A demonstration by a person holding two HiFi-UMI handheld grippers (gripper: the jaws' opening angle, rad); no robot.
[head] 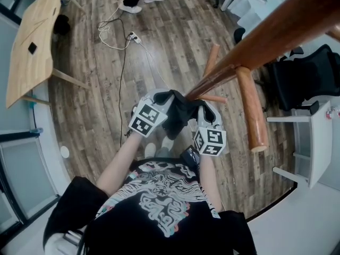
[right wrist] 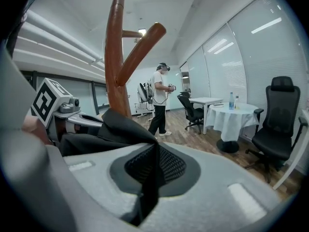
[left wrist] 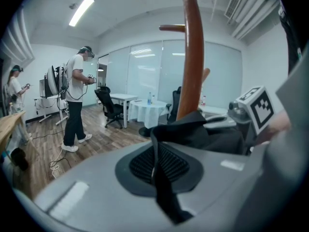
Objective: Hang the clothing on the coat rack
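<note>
A black garment (head: 180,110) hangs stretched between my two grippers, right in front of the brown wooden coat rack (head: 265,41). My left gripper (head: 159,108) is shut on a fold of the black garment (left wrist: 159,163). My right gripper (head: 204,116) is shut on the other side of the cloth (right wrist: 149,173). The rack's pole (left wrist: 192,57) rises just behind the cloth in the left gripper view. In the right gripper view the pole (right wrist: 115,57) and a slanted peg (right wrist: 140,47) stand close behind the garment. One thick peg (head: 252,110) juts toward me at the right of my right gripper.
A person (left wrist: 76,100) with a headset stands on the wood floor; another person (left wrist: 14,88) is at the far left. A round table with a white cloth (right wrist: 239,117), black office chairs (right wrist: 277,124), a wooden table (head: 32,41) and floor cables (head: 119,39) surround the rack.
</note>
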